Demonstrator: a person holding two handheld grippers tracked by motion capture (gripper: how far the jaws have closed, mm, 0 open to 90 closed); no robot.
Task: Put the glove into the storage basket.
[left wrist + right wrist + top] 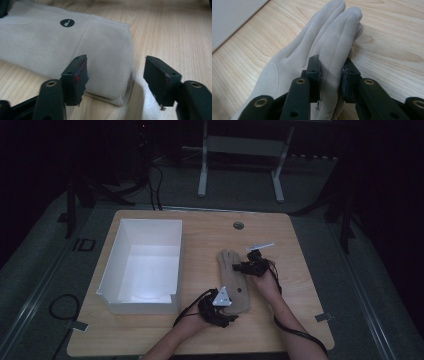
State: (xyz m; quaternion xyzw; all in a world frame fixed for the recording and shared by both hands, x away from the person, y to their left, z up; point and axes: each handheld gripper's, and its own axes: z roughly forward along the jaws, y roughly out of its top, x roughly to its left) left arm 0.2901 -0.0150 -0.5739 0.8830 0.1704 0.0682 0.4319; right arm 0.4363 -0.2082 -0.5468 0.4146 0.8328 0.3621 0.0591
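Glove: a beige suede-like fabric glove (233, 279) is laid flat on the light wooden bench (295, 285), just right of the white box, its fingers directed toward the far edge and its cuff toward the person.
Glove detail: a small round black badge (67, 23) is seen on the cuff part in the left gripper view; the cuff's stitched corner is lifted slightly off the wood.
Right gripper: the right gripper (331, 75) is held at the glove's finger side; in the right gripper view its black jaws are closed narrowly on a pinched-up fold of the glove's fingers, with fabric pressed between the pads.
Left gripper: the left gripper (116, 75) is placed at the cuff end; its jaws are spread moderately wide, one jaw over the cuff fabric, the other beside the cuff edge over bare wood. No pad is seen pressing on the fabric.
Box: an open rectangular white box (116, 251) is set on the left half of the bench, apart from the glove.
Hands: both forearms are brought in from the near edge in the high view.
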